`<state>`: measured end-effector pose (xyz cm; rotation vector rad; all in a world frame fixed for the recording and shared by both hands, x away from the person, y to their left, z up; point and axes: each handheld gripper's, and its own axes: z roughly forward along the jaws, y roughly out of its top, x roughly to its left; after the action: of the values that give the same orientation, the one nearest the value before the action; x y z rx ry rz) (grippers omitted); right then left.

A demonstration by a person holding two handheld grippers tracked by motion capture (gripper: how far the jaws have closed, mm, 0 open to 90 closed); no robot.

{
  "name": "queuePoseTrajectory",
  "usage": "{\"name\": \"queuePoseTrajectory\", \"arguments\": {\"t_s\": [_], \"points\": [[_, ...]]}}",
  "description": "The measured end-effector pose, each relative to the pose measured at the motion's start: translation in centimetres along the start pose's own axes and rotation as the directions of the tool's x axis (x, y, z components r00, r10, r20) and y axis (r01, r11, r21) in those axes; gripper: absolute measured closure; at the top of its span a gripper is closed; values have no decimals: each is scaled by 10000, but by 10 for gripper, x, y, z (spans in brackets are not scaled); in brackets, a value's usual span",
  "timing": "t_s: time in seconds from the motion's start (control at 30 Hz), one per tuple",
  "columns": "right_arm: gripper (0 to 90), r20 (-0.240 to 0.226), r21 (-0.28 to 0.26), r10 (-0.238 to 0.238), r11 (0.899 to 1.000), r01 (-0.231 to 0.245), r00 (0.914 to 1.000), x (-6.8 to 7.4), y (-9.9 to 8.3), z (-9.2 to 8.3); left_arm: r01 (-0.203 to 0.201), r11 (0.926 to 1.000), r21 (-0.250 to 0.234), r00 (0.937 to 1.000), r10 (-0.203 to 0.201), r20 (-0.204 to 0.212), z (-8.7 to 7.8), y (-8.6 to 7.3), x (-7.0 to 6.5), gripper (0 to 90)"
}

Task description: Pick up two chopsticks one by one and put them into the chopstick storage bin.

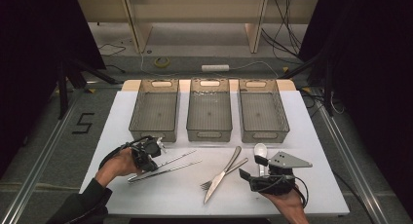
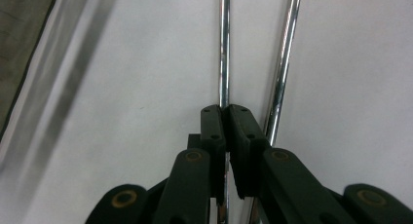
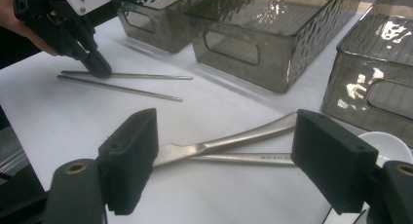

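Thin shiny steel chopstick (image 2: 223, 53)

Three bins (image 1: 209, 112) are standing side by side along the counter's (image 1: 302, 126) far edge. Before them, two chopsticks (image 1: 168, 166) are lying at left, crossed knife (image 1: 225, 173) and fork (image 1: 220, 176) at centre, spoon (image 1: 260, 151) at right.

High view looks down; both gripper views, low and close, share the chopsticks (image 2: 223, 48).

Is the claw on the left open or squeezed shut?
Squeezed shut. The left gripper has its two black jaws pressed together around one shiny metal chopstick, while the second chopstick lies free beside it.
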<state>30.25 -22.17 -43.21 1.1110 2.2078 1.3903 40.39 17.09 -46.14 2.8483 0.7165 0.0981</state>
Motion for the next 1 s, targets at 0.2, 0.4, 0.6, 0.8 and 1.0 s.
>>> {"name": "queuePoseTrajectory", "arguments": {"t_s": [0.2,0.4,0.6,0.8,1.0], "points": [[260,-49,-4,34,10000,-34,10000,-1,0,0,183,9990,-396,9998,-184,-5,-4,-2,1,849],[260,-53,12,48,10000,-48,10000,-1,0,0,-24,9958,-916,9994,-8,-344,-23,0,0,850],[260,-57,7,29,10000,-29,10000,-1,0,0,-111,9869,-1611,9992,47,-401,-43,1,-6,850],[259,-41,-26,20,10000,-20,10000,-1,0,0,234,9646,-2626,9996,-188,201,-56,4,-7,850],[249,28,-142,1,9999,0,10000,0,0,-1,907,9311,-3534,9958,-806,431,-62,9,-2,850]]}}
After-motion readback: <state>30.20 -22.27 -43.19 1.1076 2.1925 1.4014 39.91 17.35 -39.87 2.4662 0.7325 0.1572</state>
